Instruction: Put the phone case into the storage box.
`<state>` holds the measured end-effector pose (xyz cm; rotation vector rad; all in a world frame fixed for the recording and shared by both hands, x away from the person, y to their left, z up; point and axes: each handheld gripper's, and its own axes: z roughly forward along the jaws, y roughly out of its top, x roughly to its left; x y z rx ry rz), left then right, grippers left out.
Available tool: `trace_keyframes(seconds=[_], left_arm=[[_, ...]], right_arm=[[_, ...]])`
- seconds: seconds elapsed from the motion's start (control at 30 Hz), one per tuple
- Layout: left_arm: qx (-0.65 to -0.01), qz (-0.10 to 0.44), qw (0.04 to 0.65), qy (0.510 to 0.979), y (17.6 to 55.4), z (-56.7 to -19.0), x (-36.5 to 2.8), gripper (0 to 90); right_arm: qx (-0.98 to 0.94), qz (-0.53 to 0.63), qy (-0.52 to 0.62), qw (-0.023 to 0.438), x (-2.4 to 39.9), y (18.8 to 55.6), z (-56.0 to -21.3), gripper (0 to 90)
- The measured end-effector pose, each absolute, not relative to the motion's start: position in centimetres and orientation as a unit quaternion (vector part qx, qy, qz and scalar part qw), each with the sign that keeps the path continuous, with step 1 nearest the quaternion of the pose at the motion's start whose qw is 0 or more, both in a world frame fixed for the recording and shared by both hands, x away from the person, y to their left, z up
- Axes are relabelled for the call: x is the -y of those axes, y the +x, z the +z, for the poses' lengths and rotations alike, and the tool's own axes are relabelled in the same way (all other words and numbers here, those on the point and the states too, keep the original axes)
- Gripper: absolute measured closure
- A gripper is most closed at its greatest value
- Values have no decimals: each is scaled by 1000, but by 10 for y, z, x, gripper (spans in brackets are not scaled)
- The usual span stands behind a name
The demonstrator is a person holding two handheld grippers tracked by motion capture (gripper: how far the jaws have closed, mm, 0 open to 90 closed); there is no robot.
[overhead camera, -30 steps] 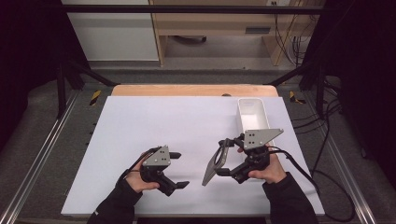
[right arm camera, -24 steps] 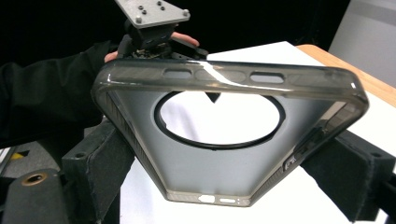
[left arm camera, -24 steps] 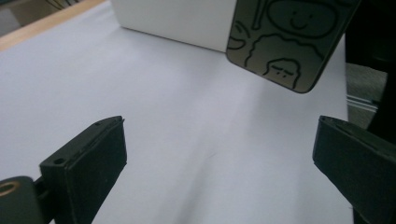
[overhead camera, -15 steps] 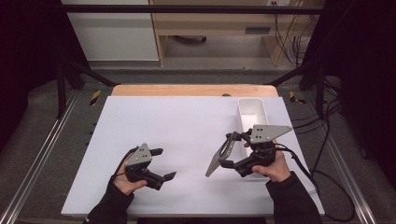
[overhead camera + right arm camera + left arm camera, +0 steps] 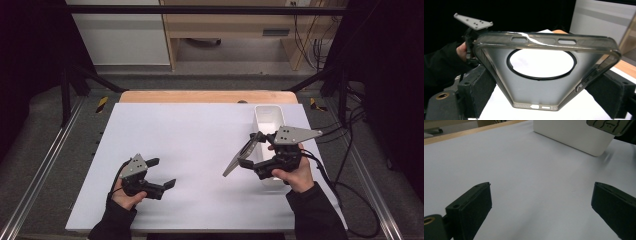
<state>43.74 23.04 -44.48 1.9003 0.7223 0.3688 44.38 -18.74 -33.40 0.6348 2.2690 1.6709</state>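
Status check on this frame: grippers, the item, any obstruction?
Right gripper shut on phone case, held above table. Left gripper open, empty. White bin beside right hand.

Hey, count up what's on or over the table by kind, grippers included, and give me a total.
Grippers: 2, left gripper and right gripper
Phone cases: 1, smoky clear phone case, clamped in the right gripper
Bins: 1, white bin
Total: 4
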Motion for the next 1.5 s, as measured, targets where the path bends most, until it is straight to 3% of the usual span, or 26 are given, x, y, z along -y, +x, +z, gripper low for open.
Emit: trace_keyframes(seconds=[1.5], left_arm=[[-336, 177, 497, 780, 439, -452, -260, 20]], right_arm=[[-715, 531, 375, 257, 215, 484, -295, 125]])
